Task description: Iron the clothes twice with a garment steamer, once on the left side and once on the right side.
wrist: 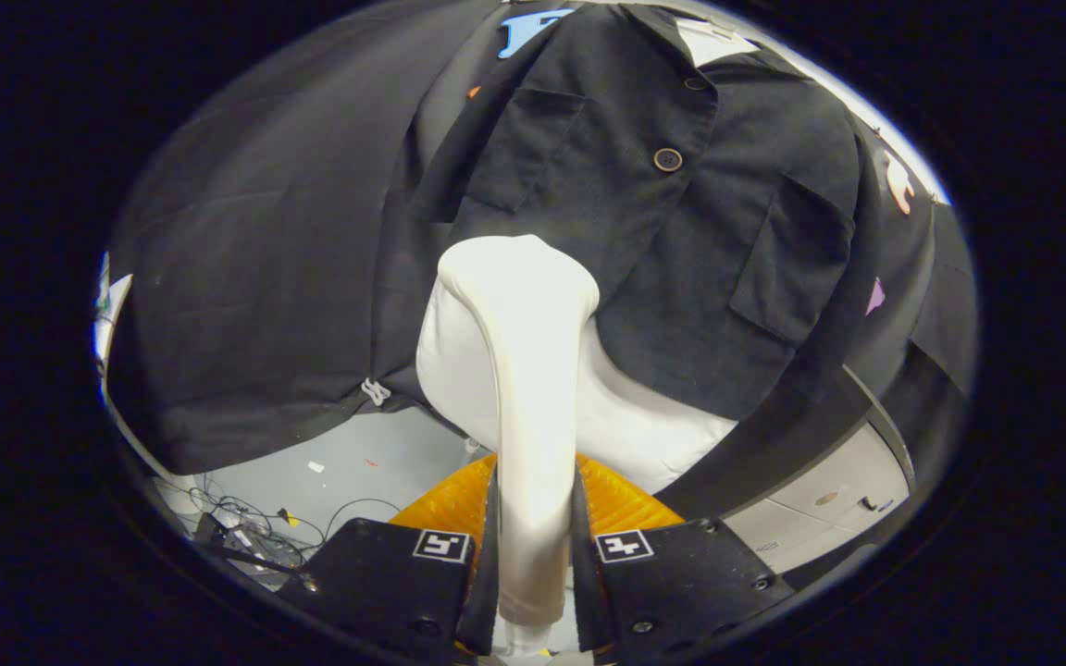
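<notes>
1. Black cloth (246,277) hangs as the booth's back wall, with pale grey floor (376,462) below its hem and a tangle of cables (237,527) lying on that floor near the cloth's lower left corner.
2. Hanging in front of the cloth is a dark button-front jacket (681,259), with a button (667,159) on its placket, a flap pocket (792,259) on one front panel and a second pocket (528,148) on the other.
3. White drawer fronts of a cabinet (829,499) show past the jacket's lower right hem.
4. The garment steamer (528,370) is white; its handle runs up between the fingers and its head sits against the jacket's lower front, just left of the placket. An orange ribbed part (454,499) of it lies just ahead of the fingertips.
5. The gripper (533,555) is clamped on the steamer handle, both fingers pressing its sides.
6. Judged from this, a pass over one side of the jacket is under way; which pass cannot be told.
7. Risks from here:
   - The smooth handle could twist or slip in the two-finger grip if the head drags on the cloth.
   - The head could catch on the pocket flap or the button, bunching the fabric.
   - The freely hanging jacket may swing away, so steam misses the panel.
   - Lingering at one spot could soak or scorch it.
</notes>
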